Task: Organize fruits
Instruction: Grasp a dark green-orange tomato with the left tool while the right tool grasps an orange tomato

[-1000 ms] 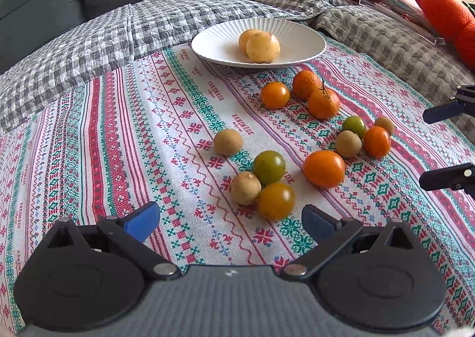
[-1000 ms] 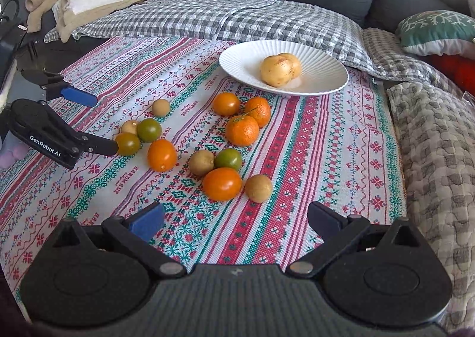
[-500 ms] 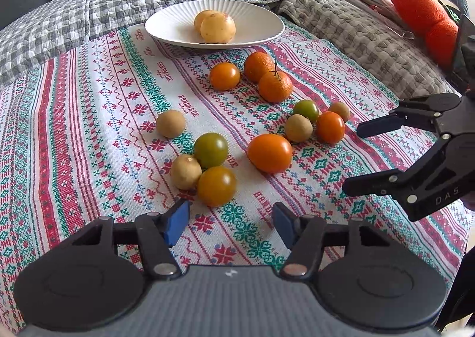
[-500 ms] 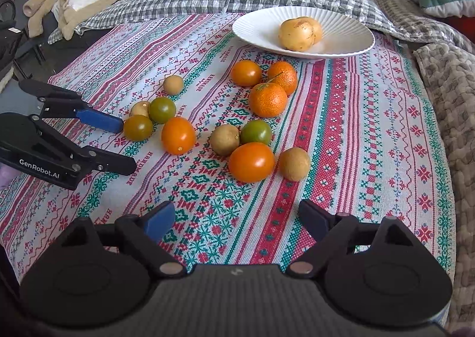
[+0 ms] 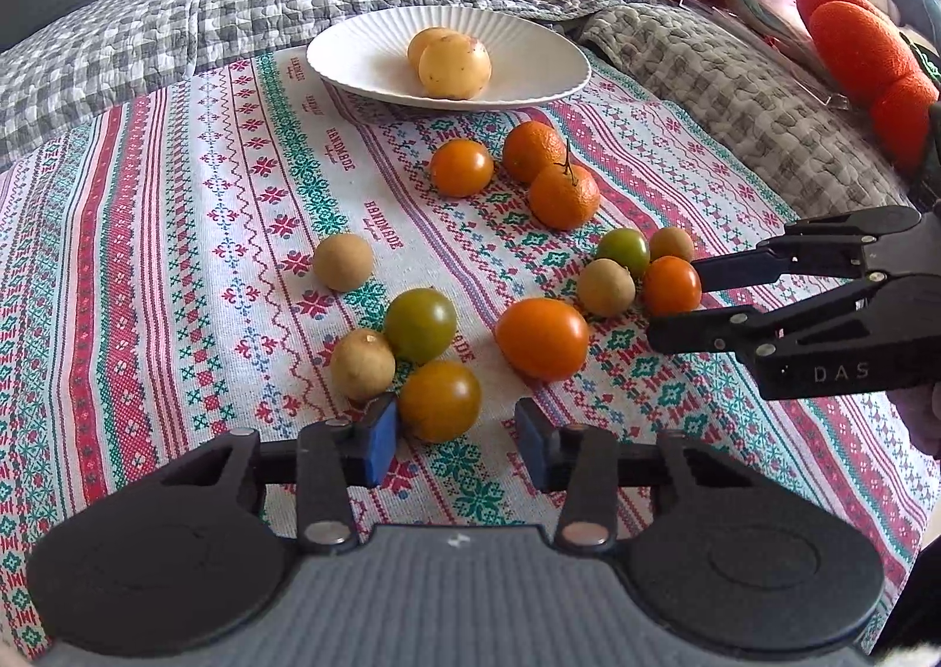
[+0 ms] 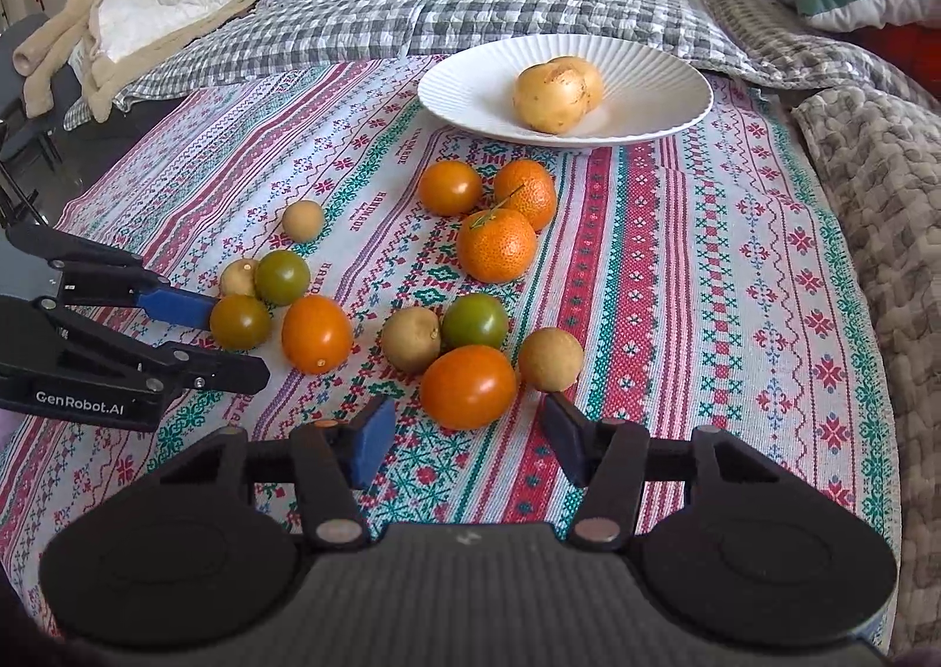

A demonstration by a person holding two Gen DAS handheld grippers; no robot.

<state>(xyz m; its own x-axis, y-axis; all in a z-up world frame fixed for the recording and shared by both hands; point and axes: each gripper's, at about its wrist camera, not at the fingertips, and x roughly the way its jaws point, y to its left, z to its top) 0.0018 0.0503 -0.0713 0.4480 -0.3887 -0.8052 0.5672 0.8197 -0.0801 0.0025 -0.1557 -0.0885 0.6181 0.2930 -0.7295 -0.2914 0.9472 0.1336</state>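
Loose fruit lies on a patterned cloth (image 5: 176, 255) in front of a white plate (image 5: 364, 49) (image 6: 470, 84) that holds two yellow fruits (image 5: 453, 64) (image 6: 556, 93). My left gripper (image 5: 456, 434) (image 6: 238, 340) is closing around an amber-green tomato (image 5: 440, 399) (image 6: 240, 321). One blue pad sits against the tomato and the other stands clear. My right gripper (image 6: 467, 426) (image 5: 676, 302) is closing on a small orange tomato (image 6: 469, 386) (image 5: 670, 284), with a gap at both pads. A larger orange tomato (image 5: 541, 337) (image 6: 316, 333) lies between the two grippers.
Two mandarins (image 5: 563, 196) (image 6: 497, 243), another orange tomato (image 5: 460, 167), green tomatoes (image 5: 420, 324) (image 6: 475, 321) and several brown round fruits (image 5: 343, 269) crowd the cloth. A checked quilt (image 6: 411, 8) lies behind the plate. A beige towel (image 6: 117, 20) is at far left, orange cushions (image 5: 858, 43) at far right.
Both pairs of jaws have narrowed from wide apart. Each gripper has come closer to its tomato, and the right gripper has reached further into the left wrist view.
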